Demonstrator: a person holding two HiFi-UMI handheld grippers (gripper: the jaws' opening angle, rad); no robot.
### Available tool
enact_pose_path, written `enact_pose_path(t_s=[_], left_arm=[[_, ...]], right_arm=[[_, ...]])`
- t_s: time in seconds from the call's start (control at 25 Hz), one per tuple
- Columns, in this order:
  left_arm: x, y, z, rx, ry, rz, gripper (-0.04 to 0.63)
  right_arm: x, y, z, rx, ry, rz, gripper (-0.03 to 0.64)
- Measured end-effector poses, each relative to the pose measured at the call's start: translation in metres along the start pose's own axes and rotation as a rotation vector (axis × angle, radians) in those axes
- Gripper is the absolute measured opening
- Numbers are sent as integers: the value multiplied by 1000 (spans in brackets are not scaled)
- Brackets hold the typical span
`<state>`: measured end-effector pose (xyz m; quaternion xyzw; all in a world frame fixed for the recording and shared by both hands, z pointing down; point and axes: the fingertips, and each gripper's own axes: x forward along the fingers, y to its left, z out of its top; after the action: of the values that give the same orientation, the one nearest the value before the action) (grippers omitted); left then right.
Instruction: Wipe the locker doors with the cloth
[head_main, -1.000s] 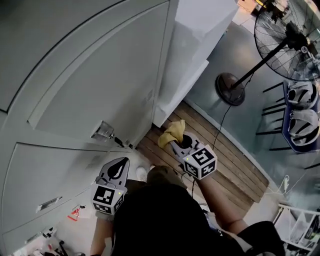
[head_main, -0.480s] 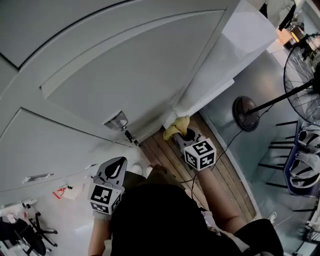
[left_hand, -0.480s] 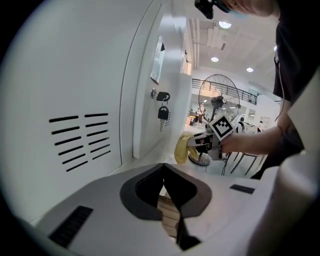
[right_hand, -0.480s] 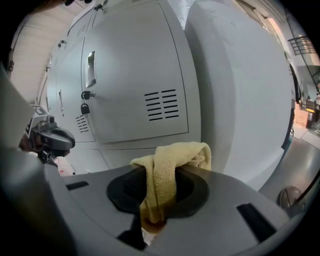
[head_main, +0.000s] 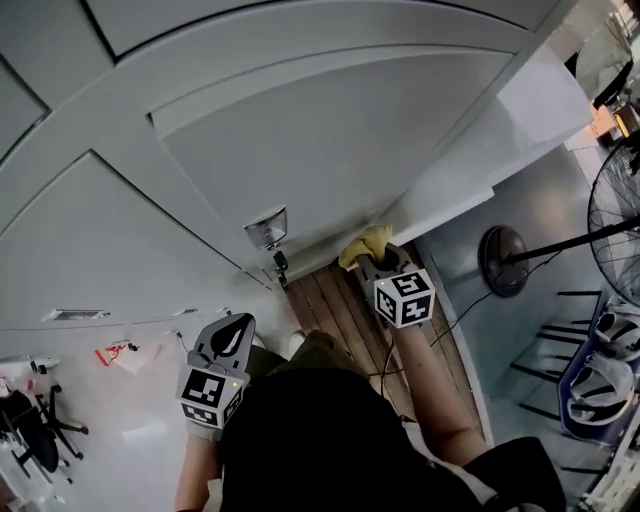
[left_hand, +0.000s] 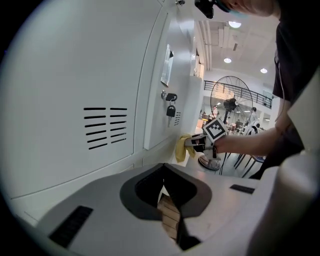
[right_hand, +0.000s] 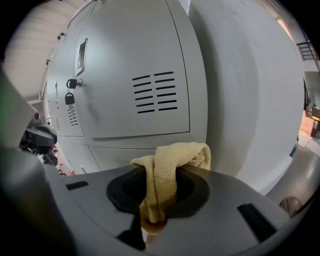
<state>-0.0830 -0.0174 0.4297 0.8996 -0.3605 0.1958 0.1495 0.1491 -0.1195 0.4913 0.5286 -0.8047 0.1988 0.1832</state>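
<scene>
The right gripper (head_main: 374, 260) has swung in from over the wooden floor (head_main: 335, 305) toward the foot of the lockers, carrying the cloth along. Its fingers are pinching the yellow cloth (head_main: 365, 243), which bunches up over their tips and hangs in a fold between them in the right gripper view (right_hand: 159, 182). Just ahead of those fingers is the lower edge of a grey locker door (right_hand: 135, 60). I can't tell whether the cloth is actually pressing on the metal. Above and beyond the fingers the door has two rows of vent slots (right_hand: 152, 93), and off to their left a small padlock (right_hand: 70, 84) hangs from a latch.

The left gripper (head_main: 237, 323) hangs low beside the person's body, well apart from the right one. Its fingers are pressed together with nothing between them. Past its fingertips, the left gripper view shows the cloth (left_hand: 180, 148) by the locker's bottom corner, with a standing fan (left_hand: 231, 102) behind.
</scene>
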Motion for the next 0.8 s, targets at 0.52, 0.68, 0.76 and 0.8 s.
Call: enact_pose_path(t_s=[0.52,0.68,0.76,0.8], left_arm=[[-20,11,-19,-52,2,71,9],[-26,16,-23,-63,0,85,9],[-28,18,-24,-67,-1,90,9],[-29,19,-24,-68,-1,92,9]], right_arm=[[34,-5,7,-27,8,-20,75],[37,-4,7,-20,3,-37,75],[38,-2,4,-18,4,-32,75],[39,-1,3,-18,7,-30,75]])
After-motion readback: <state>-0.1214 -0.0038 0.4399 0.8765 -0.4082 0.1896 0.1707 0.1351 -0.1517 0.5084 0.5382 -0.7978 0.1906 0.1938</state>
